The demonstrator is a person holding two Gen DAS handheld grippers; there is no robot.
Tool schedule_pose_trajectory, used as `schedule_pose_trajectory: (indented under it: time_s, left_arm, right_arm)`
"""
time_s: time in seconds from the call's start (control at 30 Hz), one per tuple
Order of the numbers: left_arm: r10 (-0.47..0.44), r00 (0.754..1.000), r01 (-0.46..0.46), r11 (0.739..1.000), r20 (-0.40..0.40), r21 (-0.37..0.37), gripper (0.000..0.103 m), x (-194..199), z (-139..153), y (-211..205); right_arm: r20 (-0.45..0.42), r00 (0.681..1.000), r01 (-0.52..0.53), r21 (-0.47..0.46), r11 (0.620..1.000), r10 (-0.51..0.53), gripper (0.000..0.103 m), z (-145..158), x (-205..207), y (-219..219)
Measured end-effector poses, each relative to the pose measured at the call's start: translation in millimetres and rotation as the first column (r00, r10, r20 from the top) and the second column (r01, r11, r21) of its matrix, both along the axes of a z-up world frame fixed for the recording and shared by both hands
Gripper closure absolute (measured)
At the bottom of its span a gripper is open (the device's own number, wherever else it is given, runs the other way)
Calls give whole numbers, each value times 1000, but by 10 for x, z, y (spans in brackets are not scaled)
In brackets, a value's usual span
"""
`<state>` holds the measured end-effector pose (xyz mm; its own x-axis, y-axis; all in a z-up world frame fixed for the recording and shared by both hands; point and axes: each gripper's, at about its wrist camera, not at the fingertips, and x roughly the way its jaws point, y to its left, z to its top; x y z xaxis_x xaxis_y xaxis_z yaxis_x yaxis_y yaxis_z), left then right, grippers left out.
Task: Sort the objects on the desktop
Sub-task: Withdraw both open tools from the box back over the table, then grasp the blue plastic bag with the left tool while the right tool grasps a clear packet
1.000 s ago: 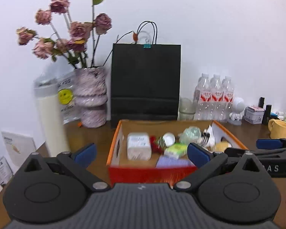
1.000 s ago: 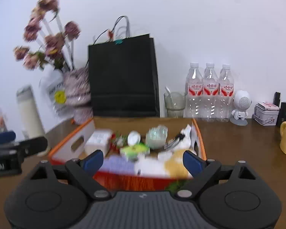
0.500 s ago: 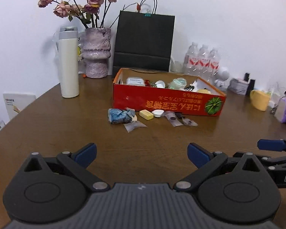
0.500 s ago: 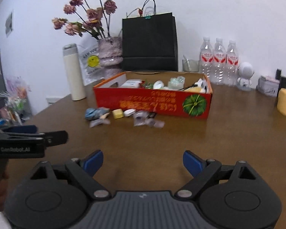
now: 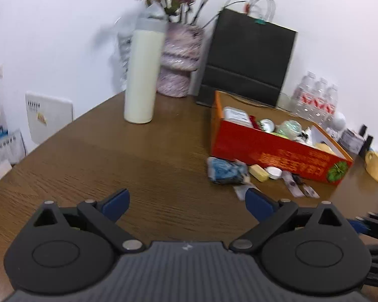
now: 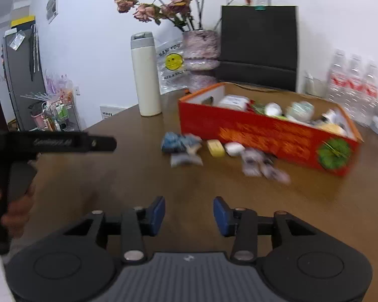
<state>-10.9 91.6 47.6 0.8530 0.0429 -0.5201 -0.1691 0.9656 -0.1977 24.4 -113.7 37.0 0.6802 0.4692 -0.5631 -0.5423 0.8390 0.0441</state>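
Here right hand-held gripper (image 6: 189,214) narrowing, nothing between.

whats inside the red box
A white packet, a round white lid, a pale green bundle and something yellow show in the red box; its front wall hides anything lower.

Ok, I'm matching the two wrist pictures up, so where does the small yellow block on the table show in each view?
Left wrist: the yellow block lies right of centre, on the table just in front of the red box, between a blue packet and a white cap.
Right wrist: the yellow block lies near centre, again at the red box's front wall.
Shared landmark: the tall white bottle.
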Motion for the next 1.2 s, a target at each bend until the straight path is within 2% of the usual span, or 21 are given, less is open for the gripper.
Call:
schedule_pose_trajectory:
  time_s: [0.07,0.1,0.17,0.3,0.4,0.5,0.63,0.73,0.8,0.87,0.93,0.97,1.0,1.1,1.2]
  left_arm:
    - [-1,1000,1,1000,-1,6,2,60,-6,65]
    - [-7,1000,7,1000,2,17,2,82,-10,87]
    - [-18,1000,18,999,-4,41,2,135,-34,114]
    - [-42,999,43,997,-28,62,2,254,-97,159]
    - [-53,998,56,996,-44,73,3,382,-128,196]
    - [-68,997,71,995,-35,74,3,502,-115,200]
    - [-86,996,88,992,-30,94,3,686,-120,123]
    - [-94,995,96,992,-31,83,3,782,-115,66]
    - [-99,994,102,991,-34,88,3,810,-121,32]
    - [-93,995,97,990,-44,101,3,843,-141,14]
    - [-74,996,80,991,-53,109,4,872,-155,17]
    - [-69,996,75,991,-55,109,5,887,-156,23]
    - [-64,996,70,992,-55,109,5,900,-153,31]
    - [-61,997,66,992,-55,106,5,971,-129,31]
    - [-102,992,110,988,-73,106,5,1083,-141,-43]
  right_arm:
    - [23,1000,-6,-37,999,7,58,-22,211,220]
    - [19,1000,-11,-49,999,12,52,-45,351,327]
    - [-6,1000,-23,-63,998,22,47,-96,531,465]
    - [-31,999,-28,-58,998,26,47,-168,755,558]
    - [-80,995,-60,-22,998,58,50,-248,847,600]
    - [-37,997,-72,-65,995,70,55,-294,812,646]
    - [-88,996,-18,-42,999,14,62,-252,965,611]
    - [-151,989,-6,19,1000,9,54,-223,1064,586]
    - [-145,989,-3,39,999,9,47,-243,1071,600]
    - [-130,991,-10,24,1000,13,45,-255,1045,638]
    - [-99,995,-5,-13,1000,4,58,-275,1017,680]
    - [-75,997,7,-37,999,-10,71,-285,1007,696]
    - [-62,998,16,-48,999,-19,76,-290,1008,699]
    - [-81,997,14,-41,999,-17,85,-270,1032,637]
    - [-85,996,9,-43,999,-13,86,-258,965,513]
